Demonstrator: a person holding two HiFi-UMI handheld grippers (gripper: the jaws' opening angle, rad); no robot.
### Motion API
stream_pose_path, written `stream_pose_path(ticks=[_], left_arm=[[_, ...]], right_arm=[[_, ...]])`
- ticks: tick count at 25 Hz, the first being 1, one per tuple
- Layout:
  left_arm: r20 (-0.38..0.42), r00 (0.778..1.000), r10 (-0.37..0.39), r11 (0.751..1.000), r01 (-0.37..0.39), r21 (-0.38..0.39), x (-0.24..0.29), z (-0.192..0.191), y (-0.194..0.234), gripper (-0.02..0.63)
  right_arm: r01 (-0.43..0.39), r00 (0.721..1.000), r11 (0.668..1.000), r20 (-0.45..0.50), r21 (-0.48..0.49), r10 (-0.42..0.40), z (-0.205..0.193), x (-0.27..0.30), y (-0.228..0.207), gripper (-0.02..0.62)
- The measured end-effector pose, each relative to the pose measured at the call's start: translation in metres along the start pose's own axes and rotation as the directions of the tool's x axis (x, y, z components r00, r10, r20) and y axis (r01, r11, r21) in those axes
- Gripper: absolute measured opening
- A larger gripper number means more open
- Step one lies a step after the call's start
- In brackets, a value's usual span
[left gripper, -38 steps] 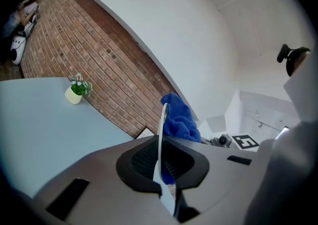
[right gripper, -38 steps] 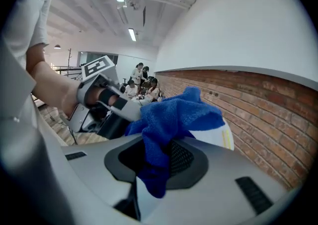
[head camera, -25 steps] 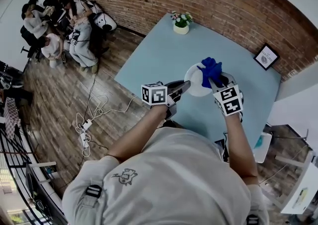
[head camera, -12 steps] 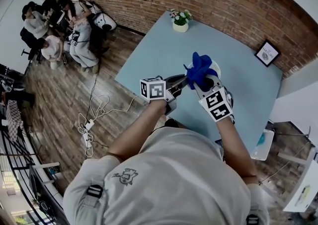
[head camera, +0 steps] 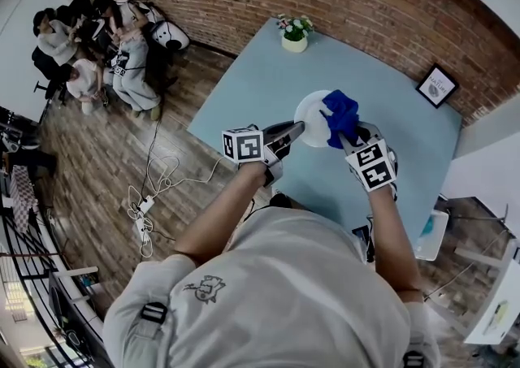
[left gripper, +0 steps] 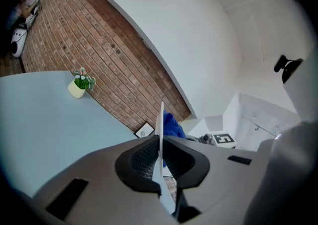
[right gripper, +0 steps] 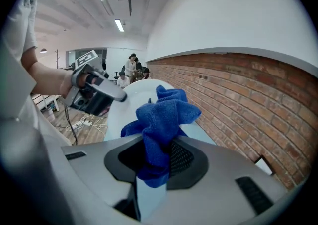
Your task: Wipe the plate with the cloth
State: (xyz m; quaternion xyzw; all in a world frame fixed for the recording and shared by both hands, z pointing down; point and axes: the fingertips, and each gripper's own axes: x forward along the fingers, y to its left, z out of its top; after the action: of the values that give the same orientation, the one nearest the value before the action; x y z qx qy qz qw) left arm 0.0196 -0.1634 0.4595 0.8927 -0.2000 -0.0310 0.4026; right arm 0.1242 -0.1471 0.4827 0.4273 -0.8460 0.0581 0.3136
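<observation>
Cloth has slid right off plate centre. Left gripper: jaws just eased open a hair, pads clamping the plate's thin rim above table. Plate round, smooth, white. Right gripper is clenched on the bunched, fluffy blue cloth.

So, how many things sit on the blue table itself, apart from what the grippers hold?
2: a potted plant at the table's far edge, and a framed picture near its right corner. The held plate could hide more.
</observation>
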Motion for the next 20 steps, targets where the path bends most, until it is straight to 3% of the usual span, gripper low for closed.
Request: stream_pose_path(ticks=[5,8,11,15,20], left_arm=[[-0.059,0.998,-0.031,0.999,0.032,0.006,0.014,-0.022,-0.013,0.025],[-0.050,0.998,-0.028,1.000,0.029,0.005,0.019,-0.023,-0.016,0.023],[0.009,1.000,-0.001,1.000,0.001,0.001,0.016,-0.010,-0.011,0.023],[0.060,0.998,0.027,1.000,-0.027,-0.011,0.006,0.004,-0.001,0.015],[0.080,0.994,0.070,0.997,-0.069,-0.018,-0.010,0.008,0.013,0.015]], right_arm=[[0.071,0.997,0.995,0.029,-0.075,-0.069,0.032,-0.002,-0.022,0.094],[0.059,0.997,0.987,0.058,-0.152,-0.050,0.053,0.002,0.000,0.094],[0.012,0.997,0.978,0.071,-0.210,0.003,0.062,0.008,0.034,0.094],[-0.048,0.996,0.976,0.063,-0.212,0.063,0.049,0.013,0.063,0.094],[-0.057,0.998,0.985,-0.013,-0.166,0.055,0.009,0.015,0.053,0.094]])
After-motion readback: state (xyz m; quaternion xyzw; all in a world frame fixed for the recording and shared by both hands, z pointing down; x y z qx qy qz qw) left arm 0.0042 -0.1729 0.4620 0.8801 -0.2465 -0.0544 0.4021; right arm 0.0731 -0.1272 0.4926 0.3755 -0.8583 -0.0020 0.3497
